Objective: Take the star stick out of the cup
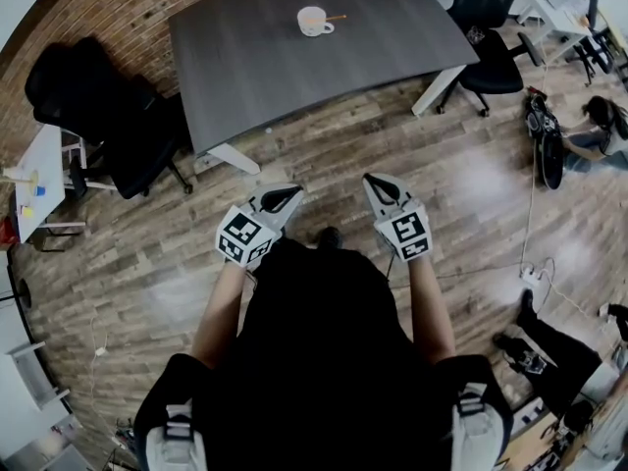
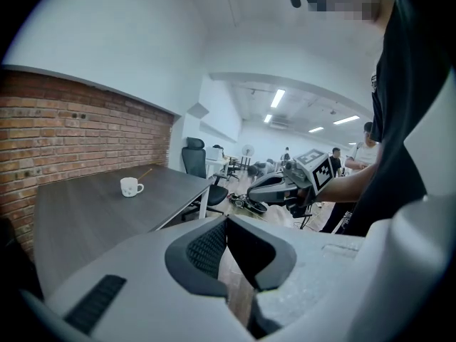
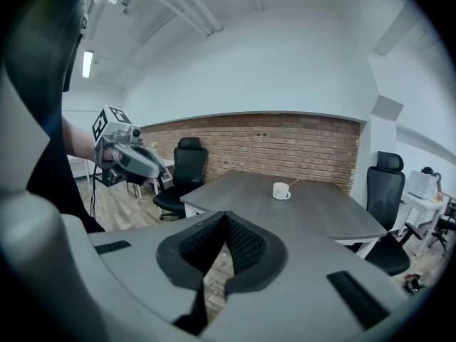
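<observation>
Both claws are held clenched on nothing, left claw (image 1: 283, 197) beside right claw (image 1: 379, 185), short of the bench (image 1: 265, 77). Well ahead of them, the cup (image 1: 312, 21) is seen, stick (image 1: 336, 17) leaning inside.

A dark grey table (image 1: 294, 77) is standing at 12 o'clock in the head view, near a brick wall (image 1: 118, 8) that is curving round at 11. A black office chair (image 1: 108, 116) is sitting at 10 o'clock beside the table, and another (image 1: 491, 27) is sitting at 1. A person (image 1: 599, 126) is crouching on the wooden floor (image 1: 471, 175) at 3 o'clock, and a white power strip (image 1: 533, 276) is lying at 4.
</observation>
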Tool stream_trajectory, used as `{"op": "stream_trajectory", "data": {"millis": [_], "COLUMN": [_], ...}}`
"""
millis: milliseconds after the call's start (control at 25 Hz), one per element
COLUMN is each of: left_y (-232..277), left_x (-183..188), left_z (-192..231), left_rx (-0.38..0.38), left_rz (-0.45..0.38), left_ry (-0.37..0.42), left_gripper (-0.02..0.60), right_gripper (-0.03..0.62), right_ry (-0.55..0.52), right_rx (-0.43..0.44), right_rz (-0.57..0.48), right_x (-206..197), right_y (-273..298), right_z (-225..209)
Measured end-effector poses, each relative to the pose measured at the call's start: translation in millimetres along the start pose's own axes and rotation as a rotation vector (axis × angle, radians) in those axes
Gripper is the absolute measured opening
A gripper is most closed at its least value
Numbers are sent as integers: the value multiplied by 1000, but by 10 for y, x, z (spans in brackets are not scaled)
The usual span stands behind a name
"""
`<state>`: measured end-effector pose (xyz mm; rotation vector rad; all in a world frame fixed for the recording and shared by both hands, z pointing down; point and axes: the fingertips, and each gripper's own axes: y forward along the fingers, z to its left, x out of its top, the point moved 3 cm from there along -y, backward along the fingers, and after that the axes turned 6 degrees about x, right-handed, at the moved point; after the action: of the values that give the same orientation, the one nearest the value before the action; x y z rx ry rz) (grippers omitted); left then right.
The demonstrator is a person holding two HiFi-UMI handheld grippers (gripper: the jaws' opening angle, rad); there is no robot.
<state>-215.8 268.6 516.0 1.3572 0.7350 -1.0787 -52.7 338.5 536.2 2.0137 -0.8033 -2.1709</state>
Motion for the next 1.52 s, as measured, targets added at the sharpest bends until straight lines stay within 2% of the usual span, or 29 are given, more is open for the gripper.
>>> {"op": "stream_trajectory", "data": {"millis": [680,1080,1520], "left_y": [30,128,362], "left_x": [30,-3,112], "left_z": [105,258,751], "left_rx": [45,-4,-46], "left_rz": [2,24,18], "left_ry": [-21,-16,-25], "left_gripper": [2,2,2], "right_gripper": [-2,-2,-2], "right_ry": [-18,0,7], "right_rx": [41,16,-6], "right_rz": [-14,6,47], "right_x": [22,33,141], "right_y": [156,300,666], "right_z": [-143,-214,-448]}}
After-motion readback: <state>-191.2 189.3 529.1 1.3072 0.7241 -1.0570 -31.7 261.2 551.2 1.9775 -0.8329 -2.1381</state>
